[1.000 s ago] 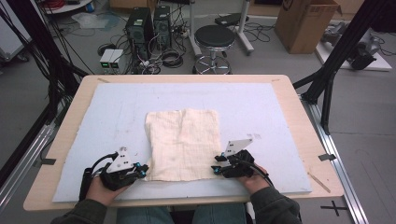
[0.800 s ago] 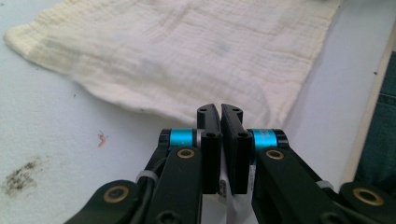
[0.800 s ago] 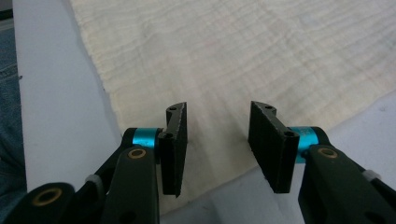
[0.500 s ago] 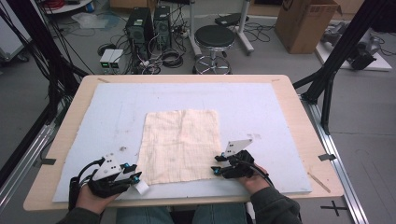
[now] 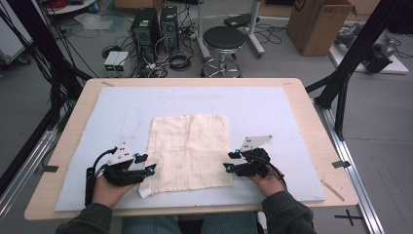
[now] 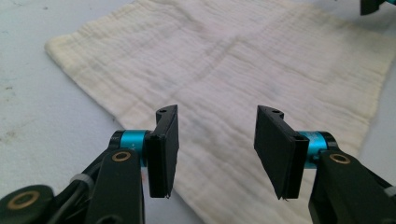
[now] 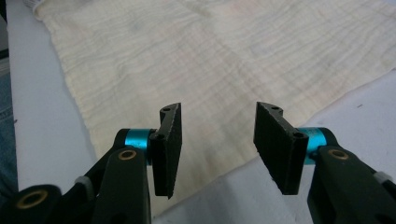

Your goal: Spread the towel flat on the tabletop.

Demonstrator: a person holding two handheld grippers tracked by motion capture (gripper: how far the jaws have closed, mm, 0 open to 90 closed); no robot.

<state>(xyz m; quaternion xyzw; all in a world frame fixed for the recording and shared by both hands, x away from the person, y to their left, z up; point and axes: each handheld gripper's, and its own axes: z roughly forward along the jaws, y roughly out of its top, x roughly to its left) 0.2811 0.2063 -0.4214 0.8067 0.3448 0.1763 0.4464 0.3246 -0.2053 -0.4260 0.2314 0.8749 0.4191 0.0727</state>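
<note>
The cream crinkled cotton cloth (image 5: pixel 191 150) lies flat on the pale blue table mat (image 5: pixel 272 109), with the left gripper (image 5: pixel 147 170) and right gripper (image 5: pixel 227 162) both spread wide at its near corners.

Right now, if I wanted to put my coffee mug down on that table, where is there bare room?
The blue mat lies bare along its far strip, beyond the cream cloth, and in wide patches to the cloth's left and right. The near edge is crowded: the left gripper and right gripper, both open, sit at the cloth's two near corners.
</note>
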